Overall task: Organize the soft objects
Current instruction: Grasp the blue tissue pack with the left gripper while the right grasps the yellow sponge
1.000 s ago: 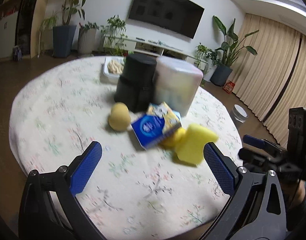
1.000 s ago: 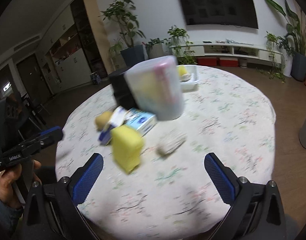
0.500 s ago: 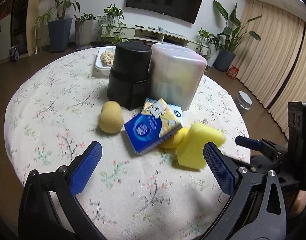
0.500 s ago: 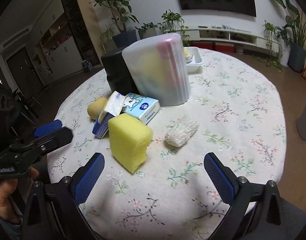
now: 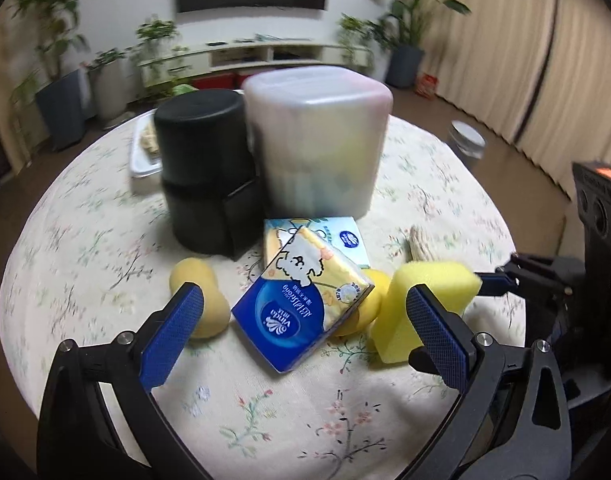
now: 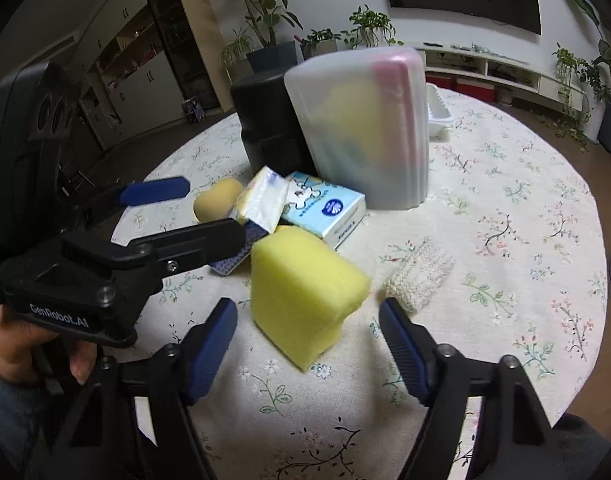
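A yellow sponge block (image 6: pixel 305 288) stands on the round floral table (image 6: pixel 525 184); it also shows in the left wrist view (image 5: pixel 421 300). My right gripper (image 6: pixel 307 344) is open, its jaws on either side of the sponge's near end, not touching. My left gripper (image 5: pixel 305 332) is open around a blue tissue pack (image 5: pixel 301 308); it also shows in the right wrist view (image 6: pixel 193 216). A second tissue pack (image 6: pixel 325 208), a tan sponge (image 5: pixel 197 300) and a knitted cloth (image 6: pixel 421 276) lie close by.
A frosted plastic bin (image 5: pixel 317 148) and a black container (image 5: pixel 205 176) stand behind the pile. A white tray (image 5: pixel 143 148) sits at the table's far side. A grey can (image 5: pixel 467 144) stands on the floor to the right.
Both grippers have moved in towards the pile. The left now brackets the blue tissue pack, the right brackets the yellow sponge. Both jaws have narrowed somewhat but stay open.
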`<state>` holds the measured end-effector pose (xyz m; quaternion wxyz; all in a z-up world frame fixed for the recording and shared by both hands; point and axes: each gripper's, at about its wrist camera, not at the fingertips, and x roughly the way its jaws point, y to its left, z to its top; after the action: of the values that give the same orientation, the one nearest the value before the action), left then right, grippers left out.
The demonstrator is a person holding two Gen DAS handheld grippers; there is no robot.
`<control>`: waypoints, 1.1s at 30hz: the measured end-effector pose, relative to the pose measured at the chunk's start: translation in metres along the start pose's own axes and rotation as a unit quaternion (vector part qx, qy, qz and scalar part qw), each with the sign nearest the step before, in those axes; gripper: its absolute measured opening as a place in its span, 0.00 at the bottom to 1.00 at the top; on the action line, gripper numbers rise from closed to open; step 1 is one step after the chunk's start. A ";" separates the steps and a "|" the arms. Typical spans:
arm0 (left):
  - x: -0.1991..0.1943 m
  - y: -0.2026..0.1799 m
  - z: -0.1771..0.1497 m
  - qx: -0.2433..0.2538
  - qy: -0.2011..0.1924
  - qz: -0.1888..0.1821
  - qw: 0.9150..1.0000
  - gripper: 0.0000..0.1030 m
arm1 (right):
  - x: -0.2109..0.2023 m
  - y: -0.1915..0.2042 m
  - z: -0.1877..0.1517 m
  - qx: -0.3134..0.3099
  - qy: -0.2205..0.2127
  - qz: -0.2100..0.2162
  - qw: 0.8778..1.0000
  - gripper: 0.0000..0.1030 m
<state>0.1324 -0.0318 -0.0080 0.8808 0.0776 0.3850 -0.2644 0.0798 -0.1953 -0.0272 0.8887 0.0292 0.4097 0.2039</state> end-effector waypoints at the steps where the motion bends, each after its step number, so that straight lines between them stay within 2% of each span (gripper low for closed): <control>1: 0.001 0.000 0.002 0.008 0.003 -0.006 1.000 1.00 | 0.002 -0.001 -0.001 0.001 0.003 0.002 1.000 0.71; 6: 0.017 0.009 0.005 0.027 0.032 -0.051 0.998 1.00 | 0.008 0.002 -0.001 0.001 0.013 0.012 1.000 0.64; 12: 0.022 0.011 0.006 0.042 0.032 -0.093 0.994 1.00 | 0.017 0.006 0.002 -0.006 0.022 0.016 1.000 0.64; 15: 0.024 0.011 0.007 0.044 0.036 -0.108 0.993 0.95 | 0.022 0.002 0.002 0.002 0.031 0.019 0.999 0.59; 16: 0.025 0.011 0.006 0.043 0.038 -0.112 0.992 0.87 | 0.022 0.000 0.002 0.004 0.030 0.021 0.999 0.59; 17: 0.025 0.012 0.006 0.044 0.039 -0.113 0.992 0.81 | 0.021 0.000 0.001 0.004 0.030 0.022 0.999 0.58; 19: 0.025 0.011 0.005 0.051 0.040 -0.108 0.992 0.75 | 0.020 -0.003 0.002 0.005 0.029 0.026 0.999 0.56; 24: 0.026 0.005 0.005 0.070 0.042 -0.094 0.992 0.70 | 0.019 -0.001 0.001 -0.005 0.029 0.027 0.999 0.53; 28: 0.021 0.007 0.003 0.055 0.031 -0.094 0.994 0.59 | 0.017 0.000 0.003 -0.004 0.024 0.031 0.999 0.50; 33: 0.014 0.009 0.002 0.031 0.024 -0.082 0.996 0.52 | 0.009 -0.001 0.001 -0.006 0.016 0.034 0.999 0.48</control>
<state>0.1465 -0.0310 -0.0174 0.8438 0.0796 0.4024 -0.3461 0.0862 -0.1927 -0.0331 0.8746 0.0346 0.4215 0.2371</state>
